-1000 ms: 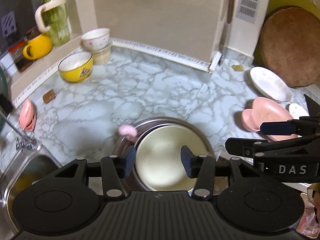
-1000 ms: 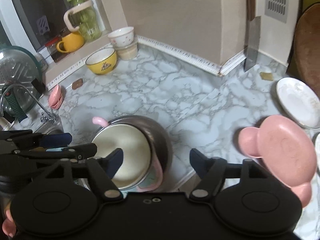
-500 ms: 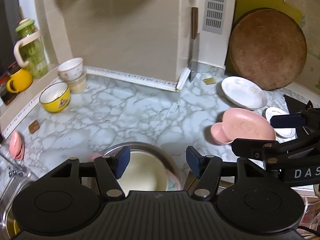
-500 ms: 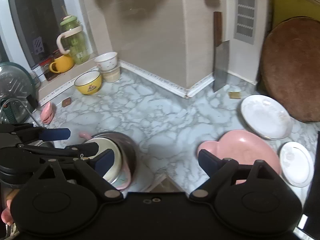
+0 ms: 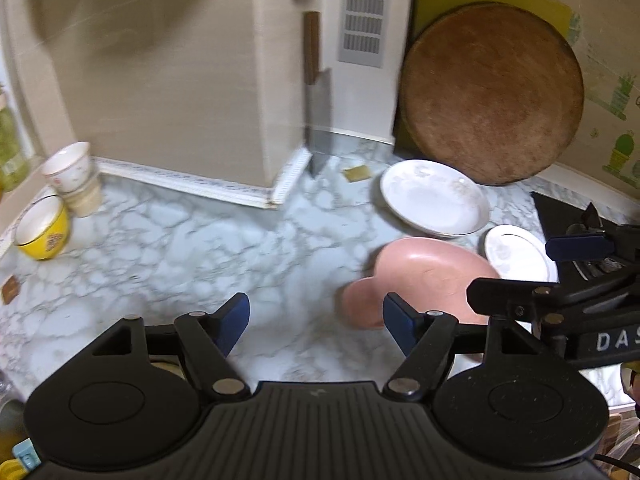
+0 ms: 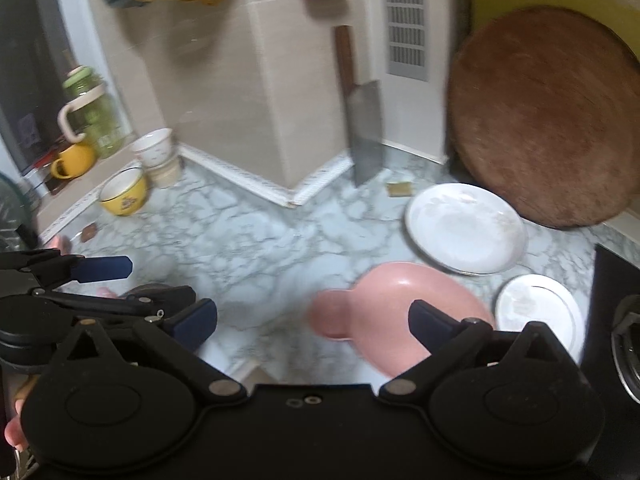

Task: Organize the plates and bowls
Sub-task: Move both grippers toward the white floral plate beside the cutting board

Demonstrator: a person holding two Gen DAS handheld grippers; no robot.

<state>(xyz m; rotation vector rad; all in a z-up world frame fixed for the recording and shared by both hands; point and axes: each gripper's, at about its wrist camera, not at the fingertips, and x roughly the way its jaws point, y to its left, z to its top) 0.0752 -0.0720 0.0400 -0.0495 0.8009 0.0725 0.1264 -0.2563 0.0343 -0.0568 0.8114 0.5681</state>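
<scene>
My left gripper (image 5: 316, 320) hangs over bare marble with its jaws opening and nothing between them. The right gripper (image 6: 312, 320) is beside it, jaws also opening, empty. Just ahead of it lies a pink plate with ears (image 6: 400, 304) (image 5: 424, 280). Behind that sit a large white plate (image 6: 464, 228) (image 5: 434, 200) and a small white plate (image 6: 536, 308) (image 5: 516, 252). A yellow bowl (image 5: 42, 234) (image 6: 124, 194) and a white cup on a beige one (image 5: 70, 172) stand at the far left. A sliver of the metal bowl stack (image 6: 148, 290) shows behind the left gripper's fingers.
A cleaver (image 6: 364, 132) leans against the wall corner. A round wooden board (image 6: 548, 120) stands against the right wall. A black stove (image 6: 612, 280) borders the right. A yellow mug (image 6: 74, 160) and green jug (image 6: 92, 112) sit on the window ledge.
Both grippers drew back from the metal bowl stack and swung right toward the plates. Their jaws widened. The stack has slipped out of the left wrist view.
</scene>
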